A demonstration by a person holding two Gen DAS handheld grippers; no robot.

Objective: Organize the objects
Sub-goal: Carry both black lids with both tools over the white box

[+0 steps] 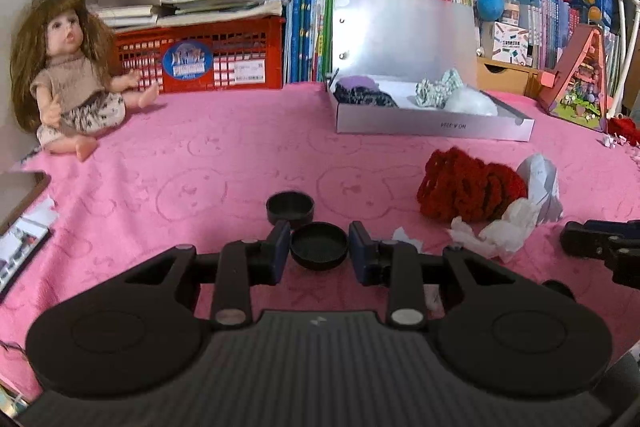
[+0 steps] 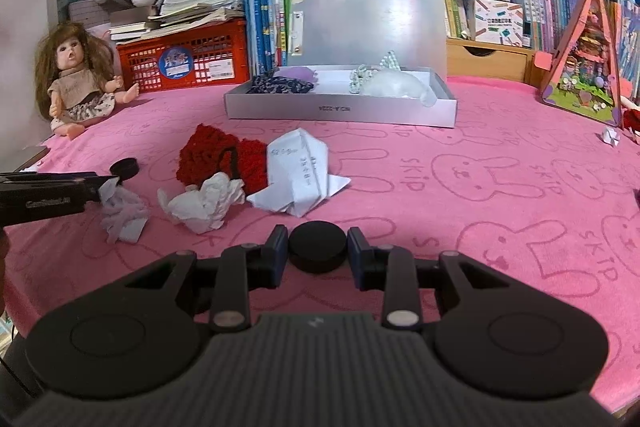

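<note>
On the pink bunny-print surface (image 2: 480,147) I count three small round black caps: left tool (image 1: 319,247) is clamped on one (image 1: 319,245), right tool (image 2: 318,245) squeezes another (image 2: 317,243), and the third (image 1: 290,207) sits loose just beyond the left one. Also two crumpled tissues (image 2: 204,201), one red knit piece (image 2: 216,155), one folded paper (image 2: 298,171), one open grey box (image 2: 340,113), and one doll (image 2: 76,75).

**Two low wrist views over one pink cloth**

Both fisheye cameras sit low behind their own claw, facing the bookshelf wall. The left wrist view looks from further left. Both share the open grey box (image 1: 432,125) (image 2: 340,113) and red yarn (image 1: 468,187) (image 2: 216,157).
</note>
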